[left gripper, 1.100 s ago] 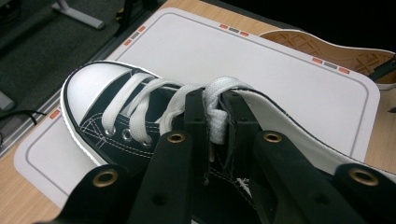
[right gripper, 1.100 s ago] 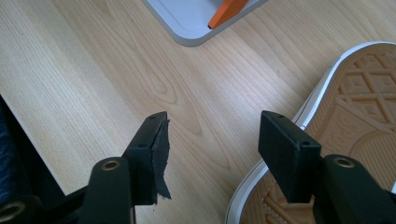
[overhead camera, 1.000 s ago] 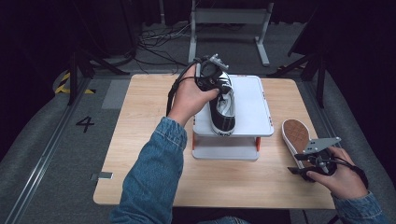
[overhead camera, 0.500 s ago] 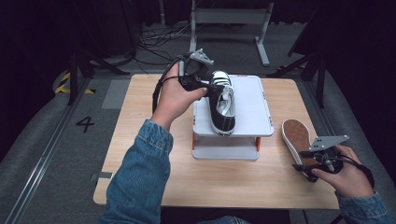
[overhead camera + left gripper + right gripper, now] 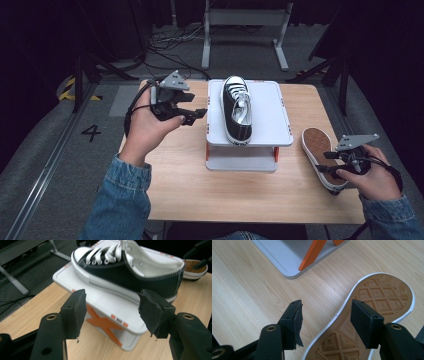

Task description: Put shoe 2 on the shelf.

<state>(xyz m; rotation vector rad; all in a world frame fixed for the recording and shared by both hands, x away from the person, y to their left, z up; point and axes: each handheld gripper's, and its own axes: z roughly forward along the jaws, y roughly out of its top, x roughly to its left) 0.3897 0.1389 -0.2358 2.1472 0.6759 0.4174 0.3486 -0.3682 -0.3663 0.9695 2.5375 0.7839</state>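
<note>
Black sneaker (image 5: pixel 236 106) on white stand (image 5: pixel 267 117), wooden table (image 5: pixel 190 180), dark room, both grippers' fingers open

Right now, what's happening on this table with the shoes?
A person is working with a gripper in each hand. The black sneaker sits upright on the white stand. The left gripper is beside the stand, its jaws having just been opening, nothing between them. The right gripper hangs open over the second sneaker, which lies sole-up on the wooden table.
</note>
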